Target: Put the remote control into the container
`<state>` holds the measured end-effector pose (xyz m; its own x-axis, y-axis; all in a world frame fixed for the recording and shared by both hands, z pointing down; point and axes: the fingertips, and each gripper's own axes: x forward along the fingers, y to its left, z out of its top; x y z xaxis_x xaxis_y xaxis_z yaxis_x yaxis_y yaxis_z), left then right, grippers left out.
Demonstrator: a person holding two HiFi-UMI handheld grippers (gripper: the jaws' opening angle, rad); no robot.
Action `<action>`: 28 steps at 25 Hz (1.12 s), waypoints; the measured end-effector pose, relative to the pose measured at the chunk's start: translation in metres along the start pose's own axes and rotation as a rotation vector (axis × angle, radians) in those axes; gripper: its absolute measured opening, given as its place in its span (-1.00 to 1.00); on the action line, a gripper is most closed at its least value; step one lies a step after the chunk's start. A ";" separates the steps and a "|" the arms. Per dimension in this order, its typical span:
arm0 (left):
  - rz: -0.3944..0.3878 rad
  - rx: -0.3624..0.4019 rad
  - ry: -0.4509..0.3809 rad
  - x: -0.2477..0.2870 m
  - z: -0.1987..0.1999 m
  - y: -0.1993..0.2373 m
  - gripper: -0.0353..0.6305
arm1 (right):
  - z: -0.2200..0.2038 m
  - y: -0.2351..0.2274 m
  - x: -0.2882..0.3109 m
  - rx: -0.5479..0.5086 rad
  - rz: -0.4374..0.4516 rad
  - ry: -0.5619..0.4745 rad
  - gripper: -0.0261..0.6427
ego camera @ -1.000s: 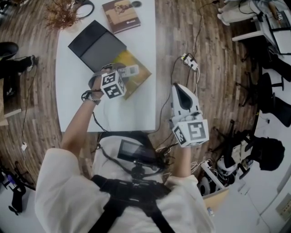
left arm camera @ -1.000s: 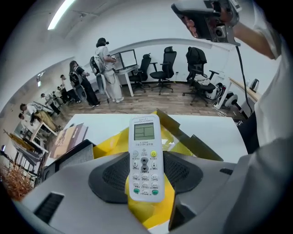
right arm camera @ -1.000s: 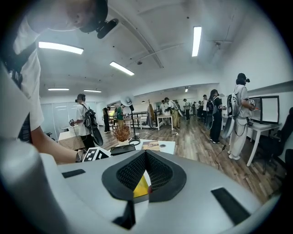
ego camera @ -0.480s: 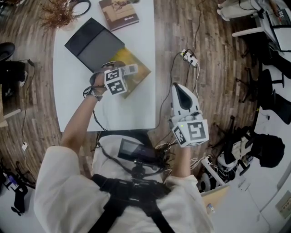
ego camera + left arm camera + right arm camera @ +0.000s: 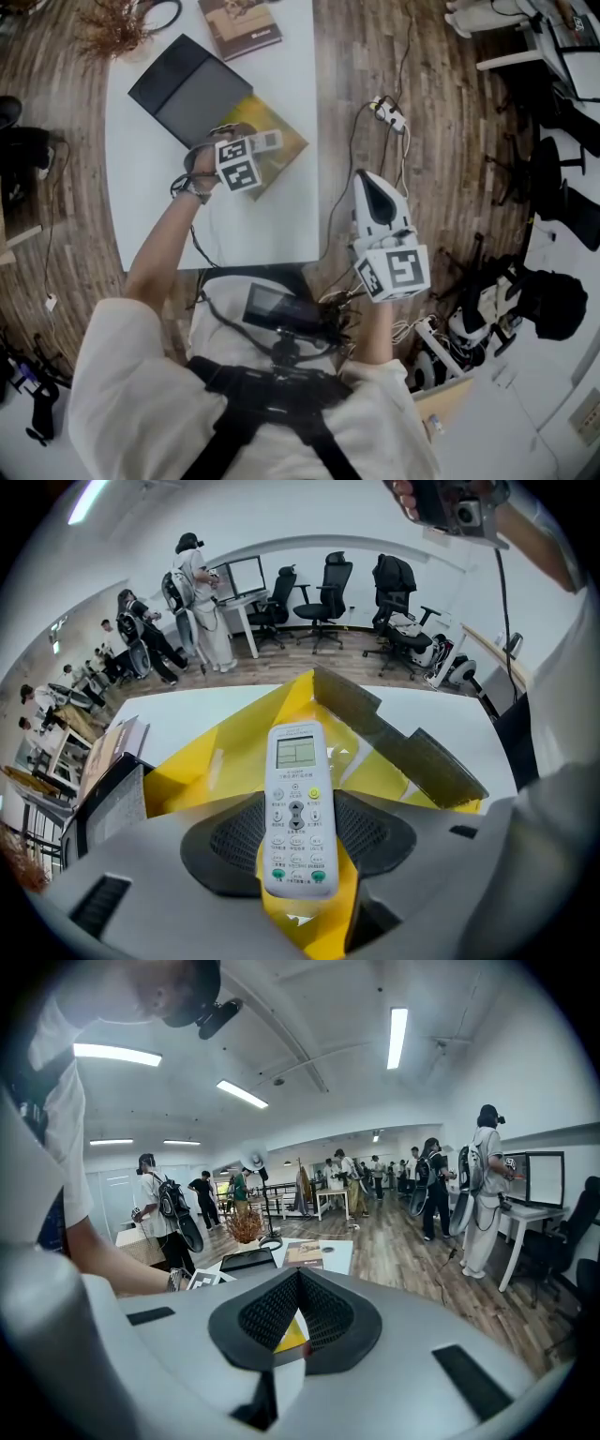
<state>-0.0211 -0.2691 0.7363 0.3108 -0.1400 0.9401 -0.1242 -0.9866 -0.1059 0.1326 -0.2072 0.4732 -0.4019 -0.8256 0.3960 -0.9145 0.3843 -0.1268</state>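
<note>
Left gripper [image 5: 298, 838] is clamped on the long white plastic remote control [image 5: 296, 761], holding it over the open yellow box-shaped container [image 5: 216, 761] on the white counter [image 5: 187, 719]. Right gripper [image 5: 295, 1312] hangs aside, jaws together, empty. The next move is probably to lower the remote inside, then let go.

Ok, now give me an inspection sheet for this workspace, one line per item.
Surface: white table, bare near the person.
Job's things: remote control held over the open yellow container, not released.
Clutter: dark flat case, book, dried plant.
Grippers: left gripper shut on the remote control; right gripper shut, empty, off the table.
Cables: power strip and its cable on the floor.
Surroundings: wood floor, office chairs, people.
</note>
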 end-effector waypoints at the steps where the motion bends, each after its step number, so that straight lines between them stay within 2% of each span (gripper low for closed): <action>1: -0.002 -0.002 0.001 0.000 0.000 0.000 -0.16 | 0.000 0.000 0.000 0.001 0.000 0.000 -0.91; 19: -0.020 -0.034 -0.016 0.000 -0.001 -0.003 -0.16 | -0.005 0.003 -0.005 -0.005 0.012 0.010 -0.91; 22: -0.053 -0.058 -0.025 0.000 0.000 -0.007 -0.12 | -0.005 0.002 -0.006 -0.005 0.011 0.010 -0.91; 28: -0.040 -0.071 -0.025 -0.003 0.000 -0.005 -0.07 | -0.007 0.002 -0.007 -0.011 0.013 0.010 -0.91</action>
<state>-0.0217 -0.2642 0.7343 0.3402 -0.1039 0.9346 -0.1779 -0.9830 -0.0446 0.1342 -0.1976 0.4760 -0.4129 -0.8164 0.4036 -0.9087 0.3993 -0.1220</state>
